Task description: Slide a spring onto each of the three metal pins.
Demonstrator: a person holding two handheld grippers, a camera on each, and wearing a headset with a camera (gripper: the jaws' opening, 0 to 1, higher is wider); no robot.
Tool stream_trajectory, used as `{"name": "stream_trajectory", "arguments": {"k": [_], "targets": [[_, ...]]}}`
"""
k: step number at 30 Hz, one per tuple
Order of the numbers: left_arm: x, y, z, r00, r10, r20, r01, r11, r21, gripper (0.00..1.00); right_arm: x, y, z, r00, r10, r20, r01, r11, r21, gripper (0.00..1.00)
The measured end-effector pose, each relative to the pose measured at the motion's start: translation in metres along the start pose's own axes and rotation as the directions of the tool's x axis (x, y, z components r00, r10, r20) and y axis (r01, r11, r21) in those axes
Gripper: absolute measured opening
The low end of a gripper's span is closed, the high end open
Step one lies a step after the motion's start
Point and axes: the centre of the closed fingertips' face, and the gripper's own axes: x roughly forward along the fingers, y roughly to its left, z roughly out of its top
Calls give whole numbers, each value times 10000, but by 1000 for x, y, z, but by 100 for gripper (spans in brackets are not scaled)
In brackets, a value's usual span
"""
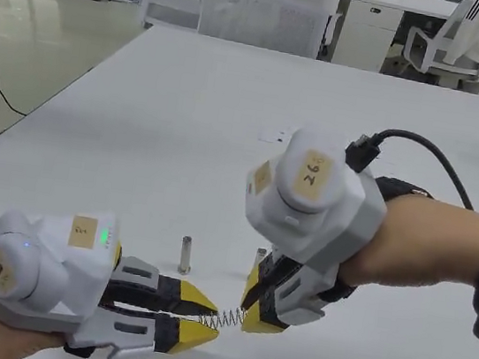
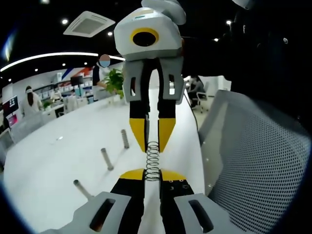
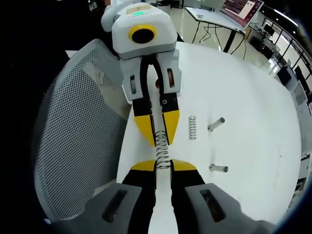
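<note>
Left gripper (image 1: 202,317) and right gripper (image 1: 250,310) are each clenching one end of a single spring (image 1: 222,318), holding it above the worktop (image 1: 183,136); a pin (image 1: 185,255) is standing at its 11 o'clock. Likely risk: uneven pull overstretching the coils, or one end snapping free.

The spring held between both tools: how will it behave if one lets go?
Probably floppy: the spring is a thin open coil bridging left tool and right tool, so a freed end may sag. Likely very light, and round enough to roll on the table.
</note>
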Motion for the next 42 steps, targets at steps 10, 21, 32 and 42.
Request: {"name": "stream_trajectory", "arguments": {"k": [10, 21, 32, 42], "targets": [[0, 1, -1, 10000, 78, -21, -78, 10000, -15, 2, -10, 1, 26, 9982, -249, 541, 270, 9989, -385, 7], [1, 2, 3, 9998, 96, 152, -95, 10000, -27, 3, -11, 3, 46, 9937, -351, 1068, 423, 9969, -658, 7], [1, 3, 1, 9998, 136, 163, -135, 9999, -76, 3, -9, 0, 43, 9938, -356, 1056, 407, 9981, -473, 13], [1, 3, 3, 9996, 179, 197, -177, 9998, -118, 3, 4, 4, 33, 9979, -33, 645, 58, 9992, -391, 12]]}}
